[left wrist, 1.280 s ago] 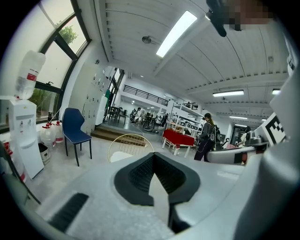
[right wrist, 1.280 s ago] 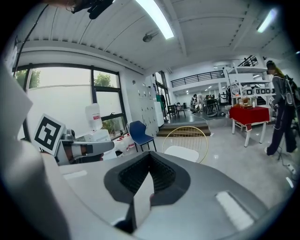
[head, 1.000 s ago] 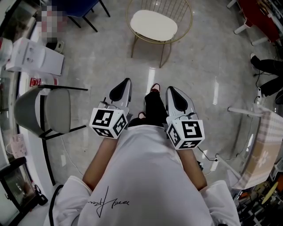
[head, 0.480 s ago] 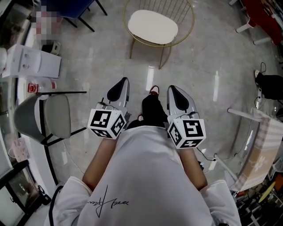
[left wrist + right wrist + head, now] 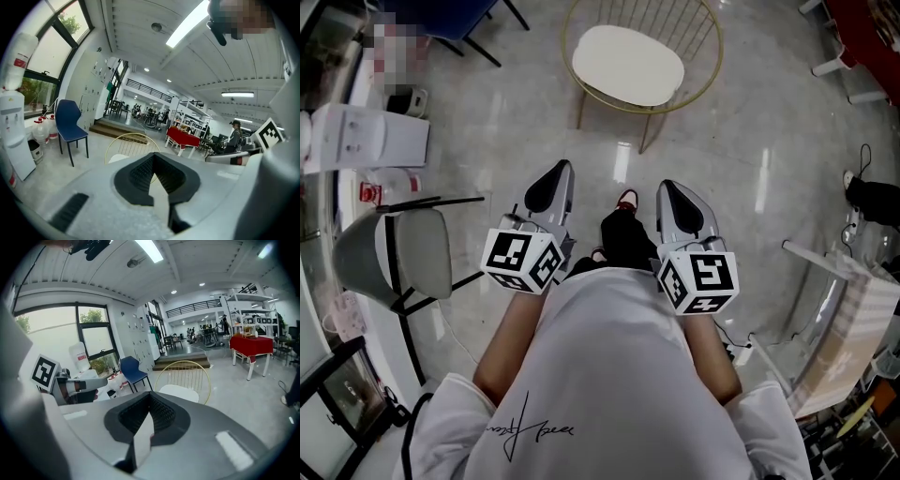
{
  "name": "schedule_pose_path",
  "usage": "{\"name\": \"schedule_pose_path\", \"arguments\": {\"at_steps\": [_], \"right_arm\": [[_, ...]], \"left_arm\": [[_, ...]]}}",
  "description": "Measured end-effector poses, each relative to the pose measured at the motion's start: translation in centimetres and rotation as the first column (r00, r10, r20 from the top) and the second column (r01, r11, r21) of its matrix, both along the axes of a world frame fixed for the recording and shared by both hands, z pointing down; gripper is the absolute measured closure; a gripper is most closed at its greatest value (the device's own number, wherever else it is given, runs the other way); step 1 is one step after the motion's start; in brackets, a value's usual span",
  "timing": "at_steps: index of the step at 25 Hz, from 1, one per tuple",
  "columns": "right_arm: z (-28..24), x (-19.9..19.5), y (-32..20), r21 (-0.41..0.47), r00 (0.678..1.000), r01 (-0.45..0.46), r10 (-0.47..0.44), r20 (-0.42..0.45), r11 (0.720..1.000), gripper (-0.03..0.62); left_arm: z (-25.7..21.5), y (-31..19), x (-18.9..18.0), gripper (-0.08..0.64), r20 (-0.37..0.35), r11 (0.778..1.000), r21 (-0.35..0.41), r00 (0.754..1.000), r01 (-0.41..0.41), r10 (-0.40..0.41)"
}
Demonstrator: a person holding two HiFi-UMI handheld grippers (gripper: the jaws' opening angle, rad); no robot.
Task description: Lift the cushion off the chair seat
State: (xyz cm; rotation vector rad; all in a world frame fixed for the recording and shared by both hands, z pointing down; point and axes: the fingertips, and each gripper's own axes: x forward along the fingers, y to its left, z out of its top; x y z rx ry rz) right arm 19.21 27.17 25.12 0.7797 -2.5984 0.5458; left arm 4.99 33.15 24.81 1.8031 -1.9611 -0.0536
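Biggest thing first: it's mostly bare floor [image 5: 750, 141] here, and the gold wire chair [image 5: 654, 120] stands out on it at the top of the head view, well apart from the person holding the rig. The cushion [image 5: 628, 64] is the pale oval pad lying flat on that chair's seat, inside the gold ring, with nothing on it and nothing touching it. So my read is that this is the approach stage and the lift hasn't begun. The left gripper [image 5: 558, 173] and right gripper [image 5: 668, 190] are held side by side in front of the person's body, both pointing roughly toward the chair and a bit downward, with the cushion ahead of them and slightly toward the right one. In the right gripper view the cushion [image 5: 180, 392] sits just above the nose of the tool, a little right of where the jaws meet. In the left gripper view only a sliver of it [image 5: 119, 158] peeks out to the left of the tool's nose. Both pairs of jaws are pressed together with nothing pinched between them. I'd guess the next move calls for closing the distance to the chair, spreading the jaws, then coming in low at the cushion's near edge, probably one gripper per side since it's wide and likely floppy. Grabbing the wire rim along with the pad seems like the main thing to avoid.
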Motion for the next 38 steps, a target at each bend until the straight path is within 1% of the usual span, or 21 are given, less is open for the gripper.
{"name": "schedule_pose_path", "arguments": {"at_steps": [2,4,7,11,14,17,19,25,30,38], "right_arm": [[0.3,-0.4,-1.3,-0.002,1.000,0.000,0.000,-0.004,1.000,0.588],[0.3,-0.6,-2.5,-0.001,1.000,0.001,-0.001,-0.008,1.000,0.587],[0.2,-0.6,-4.5,0.013,1.000,0.000,0.000,-0.014,1.000,0.588],[0.5,-0.3,-7.1,0.009,1.000,-0.011,0.011,-0.002,1.000,0.588],[0.5,0.0,-8.4,0.031,1.000,-0.003,0.004,-0.008,1.000,0.588],[0.6,-0.1,-8.6,0.041,1.000,0.010,-0.010,-0.014,0.999,0.586],[0.5,-0.1,-8.6,0.042,1.000,0.016,-0.015,-0.011,0.999,0.587],[0.3,0.6,-9.4,0.036,1.000,-0.001,0.000,0.008,0.999,0.586],[0.5,0.8,-10.4,0.031,1.000,-0.027,0.027,0.012,0.999,0.587],[0.1,-0.2,-12.9,0.036,0.997,-0.079,0.079,0.012,0.996,0.586]], "left_arm": [[0.2,-1.4,-0.3,0.557,0.003,1.000,-0.008,1.000,-0.004,0.005],[0.6,-2.6,-0.4,0.557,0.001,0.999,-0.033,1.000,-0.012,0.012],[1.2,-4.7,-0.1,0.557,-0.008,0.997,-0.062,0.999,-0.040,0.039],[1.1,-7.2,0.4,0.557,0.012,0.996,-0.060,0.998,-0.059,0.060],[0.6,-8.6,1.1,0.557,0.011,0.996,-0.046,0.997,-0.077,0.078],[0.6,-9.2,1.8,0.557,0.001,0.995,-0.041,0.996,-0.091,0.092],[0.8,-9.1,2.0,0.557,-0.007,0.995,-0.044,0.996,-0.087,0.087],[1.2,-9.7,2.3,0.557,-0.011,0.995,-0.062,0.996,-0.084,0.083],[1.1,-10.7,1.6,0.557,-0.016,0.995,-0.059,0.997,-0.081,0.080],[0.7,-13.5,-0.4,0.557,-0.012,0.993,-0.052,0.994,-0.109,0.108]]}}
